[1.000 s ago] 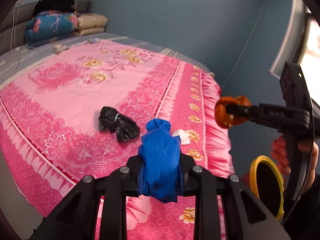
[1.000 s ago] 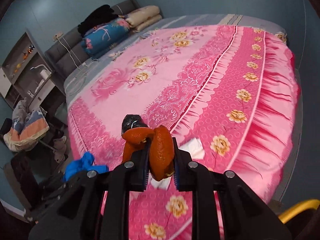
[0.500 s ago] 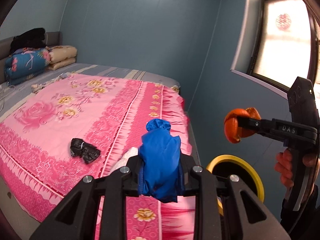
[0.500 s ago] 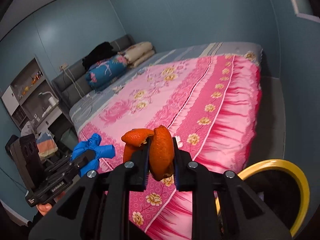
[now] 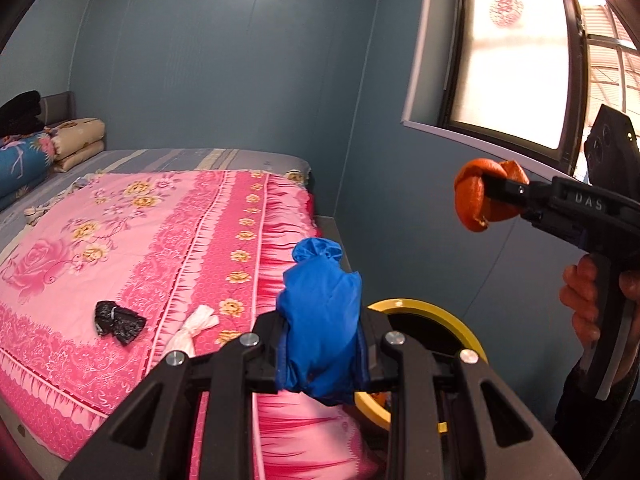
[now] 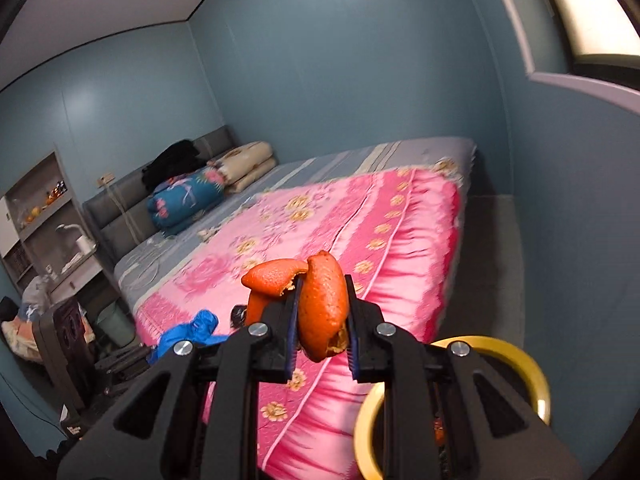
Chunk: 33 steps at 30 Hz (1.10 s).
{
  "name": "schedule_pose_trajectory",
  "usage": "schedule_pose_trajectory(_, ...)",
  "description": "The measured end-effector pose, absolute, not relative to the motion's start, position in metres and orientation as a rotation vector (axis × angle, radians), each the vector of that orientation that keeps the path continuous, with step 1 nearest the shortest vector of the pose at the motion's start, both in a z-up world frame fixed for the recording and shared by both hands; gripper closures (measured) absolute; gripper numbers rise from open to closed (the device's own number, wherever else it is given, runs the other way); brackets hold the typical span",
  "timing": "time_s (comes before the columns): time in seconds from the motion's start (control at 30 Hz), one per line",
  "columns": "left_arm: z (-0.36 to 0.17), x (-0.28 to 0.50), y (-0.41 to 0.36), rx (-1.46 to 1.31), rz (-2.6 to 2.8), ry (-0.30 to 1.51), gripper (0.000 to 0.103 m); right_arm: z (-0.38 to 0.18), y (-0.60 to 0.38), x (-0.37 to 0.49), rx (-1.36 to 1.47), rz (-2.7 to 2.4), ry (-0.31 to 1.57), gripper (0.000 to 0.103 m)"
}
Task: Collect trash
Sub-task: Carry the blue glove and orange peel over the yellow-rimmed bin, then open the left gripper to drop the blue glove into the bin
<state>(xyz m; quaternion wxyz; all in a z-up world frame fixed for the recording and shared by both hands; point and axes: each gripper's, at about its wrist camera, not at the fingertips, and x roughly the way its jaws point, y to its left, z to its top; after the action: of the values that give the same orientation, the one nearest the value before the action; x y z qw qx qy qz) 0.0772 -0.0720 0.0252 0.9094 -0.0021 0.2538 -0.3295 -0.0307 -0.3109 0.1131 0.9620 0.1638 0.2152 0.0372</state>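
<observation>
Left wrist view: my left tool (image 5: pixel 322 344) pinches a crumpled blue bag (image 5: pixel 320 320) between its two fingers, the bag's knotted top standing above them. Just behind and below the tool's right finger lies the yellow rim (image 5: pixel 460 320) of a dark bin, standing on the floor beside the bed (image 5: pixel 120 240). Ahead and to the left of this tool, a black wad (image 5: pixel 118 318) and a twisted white scrap (image 5: pixel 192 326) rest on the pink floral bedspread, near each other but apart. To the far right, my right tool (image 5: pixel 486 196) is held raised by my right hand (image 5: pixel 588 300), higher than the bin.

Right wrist view: my right tool (image 6: pixel 322 316) is pressed onto a curl of orange peel (image 6: pixel 320 304), one flap jutting left above the fingers. The yellow rim (image 6: pixel 516 354) sits below and right of the tool; the bed (image 6: pixel 360 220) stretches ahead. My left tool (image 6: pixel 188 334), with the blue bag (image 6: pixel 192 330), appears low to the left.
</observation>
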Motion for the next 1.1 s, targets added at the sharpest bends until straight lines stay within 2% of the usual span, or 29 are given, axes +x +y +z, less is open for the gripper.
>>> schedule_pose_trajectory(0.43,0.025,0.058,-0.142,0.068,-0.784,0.532,0.08,0.121,-0.367,-0.084,0.339,-0.109,0.339,0.084)
schedule_pose_trajectory(1.1,-0.025,0.071,-0.225,0.157,-0.884,0.682,0.079,0.094,-0.421,-0.08,0.38,-0.262,0.363,0.083)
